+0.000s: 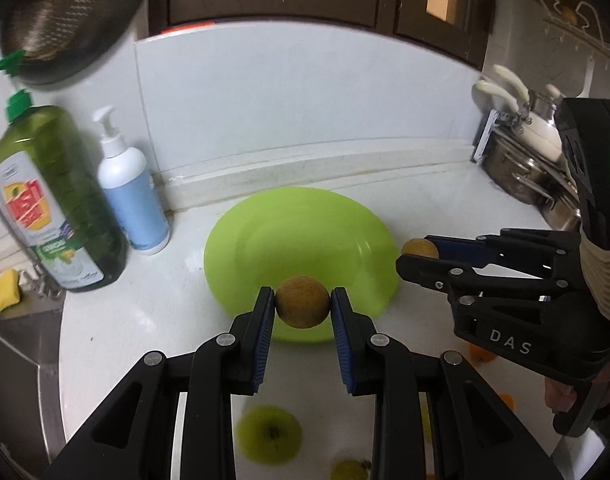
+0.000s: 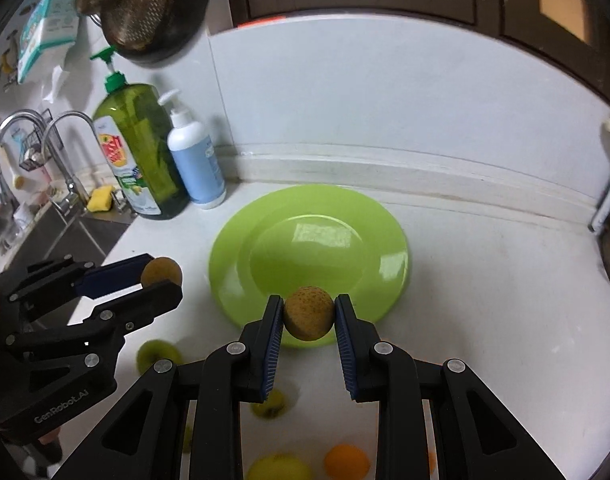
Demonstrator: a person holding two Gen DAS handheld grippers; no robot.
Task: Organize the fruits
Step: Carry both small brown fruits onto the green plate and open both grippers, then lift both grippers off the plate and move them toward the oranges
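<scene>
You are working over a white table [image 2: 485, 288] where the round lime-green plastic plate [image 2: 345, 216] is sitting bare, so the sorting is barely starting: nothing is lying on it yet. Your left gripper [image 1: 302, 307] is clamping one small round brown speckled fruit [image 1: 302, 301] just above the plate's near rim; your right gripper [image 2: 309, 318] is pinching a matching brown fruit [image 2: 308, 313] likewise. Green apples [image 1: 269, 436] and a round orange fruit [image 2: 347, 462] are waiting loose on the table nearer you. Only the right view is showing the steel sink taps [image 2: 61, 140] and the whole orange; only the left view is catching the stacked steel pots [image 1: 517, 168].
</scene>
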